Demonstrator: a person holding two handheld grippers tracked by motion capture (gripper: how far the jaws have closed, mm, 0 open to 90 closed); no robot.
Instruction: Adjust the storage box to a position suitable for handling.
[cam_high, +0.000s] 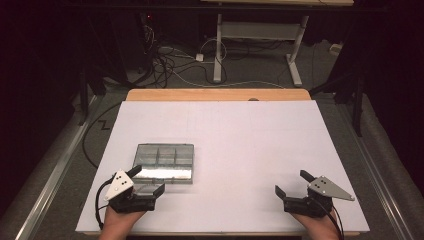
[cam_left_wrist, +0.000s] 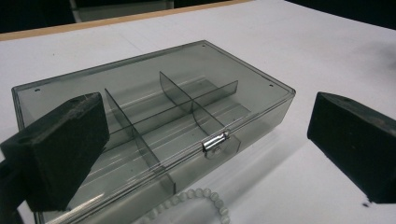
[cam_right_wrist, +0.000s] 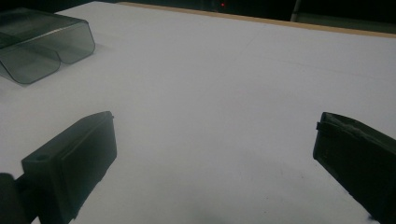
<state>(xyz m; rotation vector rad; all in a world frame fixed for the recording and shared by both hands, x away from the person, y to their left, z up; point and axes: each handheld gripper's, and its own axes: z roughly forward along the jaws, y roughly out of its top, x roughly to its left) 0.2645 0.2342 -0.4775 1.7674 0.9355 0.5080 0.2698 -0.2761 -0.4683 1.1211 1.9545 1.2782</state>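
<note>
A smoky clear plastic box (cam_high: 164, 162) with inner dividers and a closed lid lies on the white table (cam_high: 240, 140), left of centre. In the left gripper view the box (cam_left_wrist: 154, 121) has a small metal clasp (cam_left_wrist: 215, 141) on its near side, and a white bead bracelet (cam_left_wrist: 196, 200) lies just in front of it. My left gripper (cam_high: 148, 181) is open at the box's near edge, its jaws spread wide with nothing between them. My right gripper (cam_high: 294, 183) rests open near the table's front right, over bare table. A corner of the box (cam_right_wrist: 42, 44) shows far left in the right gripper view.
The white table top ends in a wooden strip (cam_high: 217, 94) at the far edge. Beyond it stand a desk frame (cam_high: 260, 45) and cables (cam_high: 170, 62) on the floor. Metal rails (cam_high: 55, 170) run along the table's left and right sides.
</note>
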